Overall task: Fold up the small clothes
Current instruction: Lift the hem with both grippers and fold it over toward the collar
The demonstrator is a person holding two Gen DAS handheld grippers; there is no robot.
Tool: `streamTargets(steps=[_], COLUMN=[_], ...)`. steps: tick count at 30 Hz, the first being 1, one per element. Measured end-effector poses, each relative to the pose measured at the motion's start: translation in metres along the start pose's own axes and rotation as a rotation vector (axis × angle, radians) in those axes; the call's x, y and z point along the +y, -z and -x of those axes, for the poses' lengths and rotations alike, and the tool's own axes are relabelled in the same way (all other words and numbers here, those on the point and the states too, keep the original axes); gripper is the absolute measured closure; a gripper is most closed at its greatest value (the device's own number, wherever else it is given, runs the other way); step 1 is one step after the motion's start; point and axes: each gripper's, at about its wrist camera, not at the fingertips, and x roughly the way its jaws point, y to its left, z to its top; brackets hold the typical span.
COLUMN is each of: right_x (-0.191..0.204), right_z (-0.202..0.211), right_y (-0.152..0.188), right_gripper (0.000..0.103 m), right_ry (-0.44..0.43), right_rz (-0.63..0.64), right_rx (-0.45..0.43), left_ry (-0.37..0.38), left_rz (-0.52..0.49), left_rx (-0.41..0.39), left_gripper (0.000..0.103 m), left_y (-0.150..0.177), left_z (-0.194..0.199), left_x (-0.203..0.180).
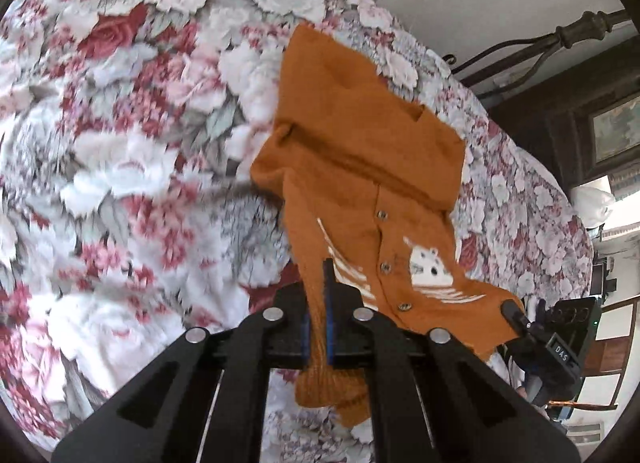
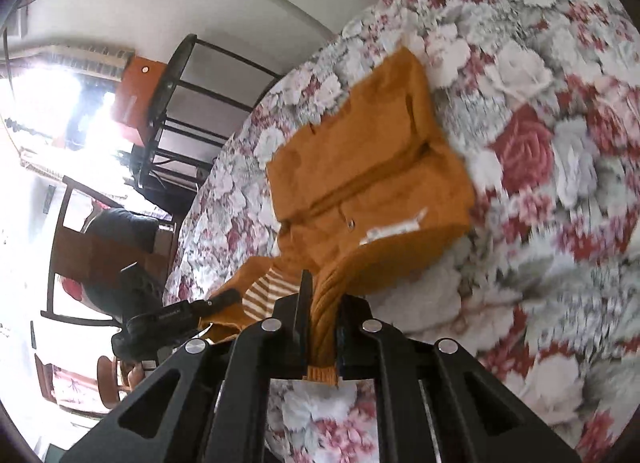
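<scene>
Gripping tight on the left, the left gripper (image 1: 317, 303) has its blue-padded fingers (image 1: 329, 295) clamped on a ribbed edge of the orange baby garment (image 1: 360, 167), which stretches away over the floral bedspread (image 1: 120, 143) with its buttons (image 1: 382, 215) and white animal print (image 1: 430, 263) facing up. Over on the right, the right gripper (image 2: 322, 315) is pinched shut on another ribbed edge of the same garment, whose far part lies folded on the bedspread, a white label (image 2: 394, 229) showing.
</scene>
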Motion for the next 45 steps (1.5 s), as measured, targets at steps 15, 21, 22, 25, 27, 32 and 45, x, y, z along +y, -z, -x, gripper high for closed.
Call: streamTargets(steps=[15,21,22,25,27,32,45], right_x=[0.004,0.006,0.005,0.001,-0.003,-0.024,-0.06], right_z=[-0.039,-0.052,-0.055,-0.061,-0.064,-0.08,-0.105], right_y=[-0.064,-0.09,-0.095,-0.109,-0.116,-0.136,-0.182], right_gripper=[0.093,0.093,0.093,0.093,0.093,0.093,0.089], right_ry=[-0.016,-0.026,-0.028,-0.038,-0.046,-0.069,0.002], right_rz=[-0.046,-0.066,-0.074,-0.097,-0.117,-0.193,-0.19], right_rx=[-0.034,-0.049,-0.052,-0.068,-0.079,-0.093,-0.12], left_ry=[-0.044,-0.033,-0.037,-0.049,-0.044,-0.03,-0.133], left_rz=[-0.014,-0.018,-0.022,-0.03,-0.014,0.03,0.049], left_rx=[-0.094,-0.11,-0.115,-0.126,-0.127,-0.124,-0.114], left_gripper=[0.099,0.099,0.099,0.099,0.099,0.099,0.092], left_y=[-0.07,-0.099,-0.102,-0.118,-0.125,-0.145,-0.183], left_z=[-0.015,-0.025,-0.026,-0.033,-0.037,-0.049,-0.095], left_x=[-0.03,-0.049,-0.05,-0.055,-0.052,-0.043,-0.033])
